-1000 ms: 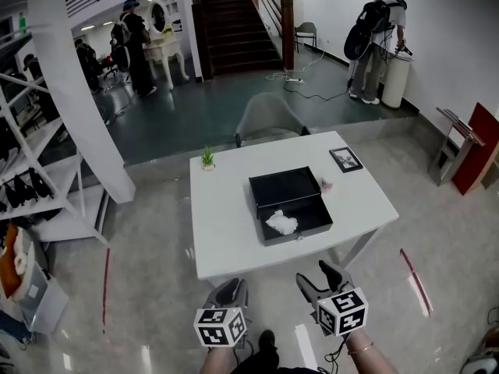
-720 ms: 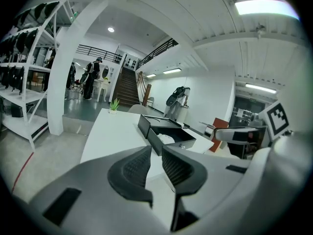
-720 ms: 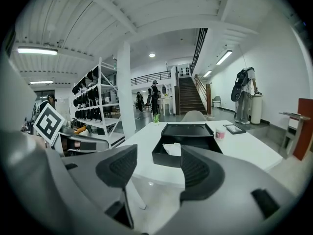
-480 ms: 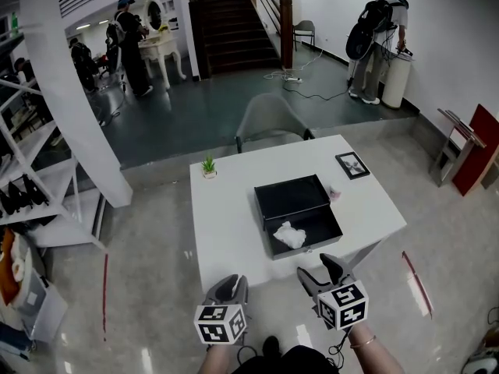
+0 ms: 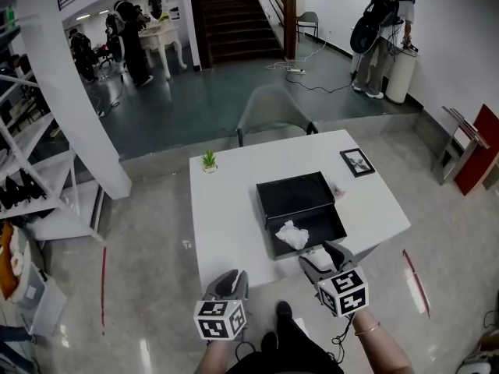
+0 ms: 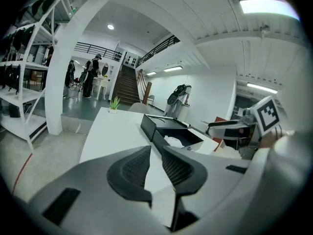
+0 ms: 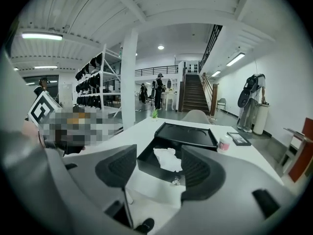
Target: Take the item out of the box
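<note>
2 grippers are hovering at the surface's [image 5: 226,216] near edge. The right gripper [image 5: 321,257] is gaping wide, seemingly to take the crumpled white wad [image 5: 292,235] lying inside the open black box [image 5: 323,223]. The left gripper [image 5: 228,280], jaws barely parted, is holding nothing.

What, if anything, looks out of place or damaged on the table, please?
Nothing stands out. The black box lies open on the white table with a crumpled white wad inside, and nothing looks spilled or broken.
</note>
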`<state>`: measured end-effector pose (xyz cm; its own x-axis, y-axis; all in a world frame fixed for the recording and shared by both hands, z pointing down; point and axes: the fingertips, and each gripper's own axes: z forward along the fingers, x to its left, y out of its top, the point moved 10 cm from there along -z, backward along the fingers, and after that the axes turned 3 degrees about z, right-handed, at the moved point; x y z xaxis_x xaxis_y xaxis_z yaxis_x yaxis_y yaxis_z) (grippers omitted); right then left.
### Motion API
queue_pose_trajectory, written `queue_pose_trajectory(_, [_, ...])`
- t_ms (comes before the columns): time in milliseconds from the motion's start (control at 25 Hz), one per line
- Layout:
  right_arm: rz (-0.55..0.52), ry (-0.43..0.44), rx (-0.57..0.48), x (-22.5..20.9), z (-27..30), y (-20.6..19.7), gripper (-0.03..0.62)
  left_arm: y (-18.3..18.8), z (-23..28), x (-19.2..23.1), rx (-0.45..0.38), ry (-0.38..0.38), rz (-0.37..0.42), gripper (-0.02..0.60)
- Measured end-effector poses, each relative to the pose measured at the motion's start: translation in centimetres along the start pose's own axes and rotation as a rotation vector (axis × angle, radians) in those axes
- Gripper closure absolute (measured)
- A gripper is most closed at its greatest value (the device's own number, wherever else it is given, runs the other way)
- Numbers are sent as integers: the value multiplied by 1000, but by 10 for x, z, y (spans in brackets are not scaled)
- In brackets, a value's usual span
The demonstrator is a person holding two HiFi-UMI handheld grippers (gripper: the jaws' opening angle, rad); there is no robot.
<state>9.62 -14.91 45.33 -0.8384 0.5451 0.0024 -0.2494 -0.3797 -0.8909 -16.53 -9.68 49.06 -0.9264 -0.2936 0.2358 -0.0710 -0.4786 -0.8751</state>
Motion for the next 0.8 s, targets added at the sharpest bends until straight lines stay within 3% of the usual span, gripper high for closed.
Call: queue_pose_trajectory(800, [-226, 222, 259, -38, 120, 16, 312, 37, 59, 32, -16, 117, -53, 514])
